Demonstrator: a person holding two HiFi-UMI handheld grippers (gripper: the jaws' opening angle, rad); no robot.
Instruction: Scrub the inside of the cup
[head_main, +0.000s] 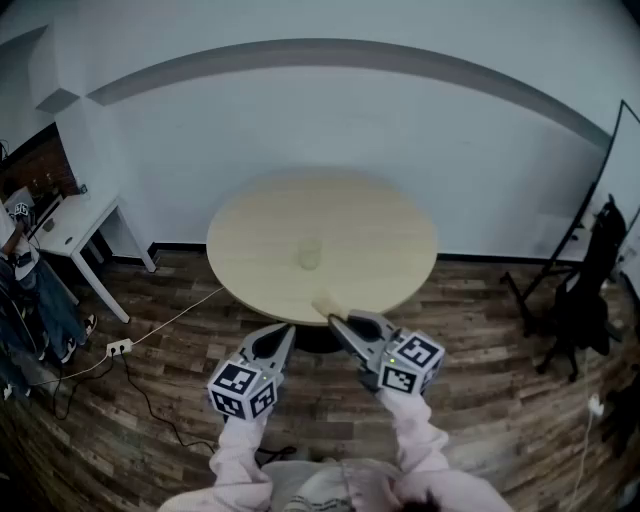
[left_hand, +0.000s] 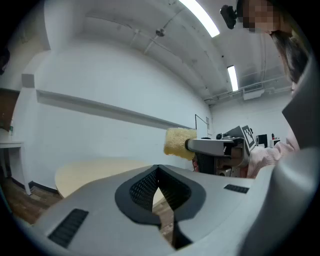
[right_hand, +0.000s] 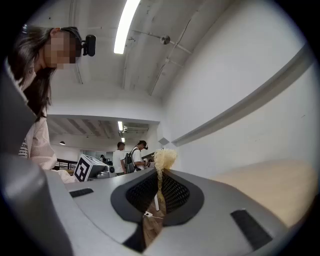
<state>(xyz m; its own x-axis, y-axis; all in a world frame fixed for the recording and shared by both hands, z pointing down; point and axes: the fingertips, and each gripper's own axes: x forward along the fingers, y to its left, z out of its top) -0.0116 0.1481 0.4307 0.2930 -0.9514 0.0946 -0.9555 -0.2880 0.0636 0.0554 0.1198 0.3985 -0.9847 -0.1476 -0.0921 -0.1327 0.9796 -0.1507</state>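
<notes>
The cup (head_main: 309, 256) stood near the middle of the round counter (head_main: 250, 240), well ahead of us. Our right tool (head_main: 338, 320) pinched a yellow sponge (head_main: 324, 303). Our left tool (head_main: 289, 333) was pressed together, empty. We judged scrubbing not yet begun: next we would have to reach forward, steady the cup and lower the sponge inside.

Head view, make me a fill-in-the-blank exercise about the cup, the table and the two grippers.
The small clear cup stands on a pale wooden table whose top is ____ in shape.
The right gripper is shut on a yellow ____.
The left gripper is shut and holds ____.
Missing words: round; sponge; nothing.
</notes>
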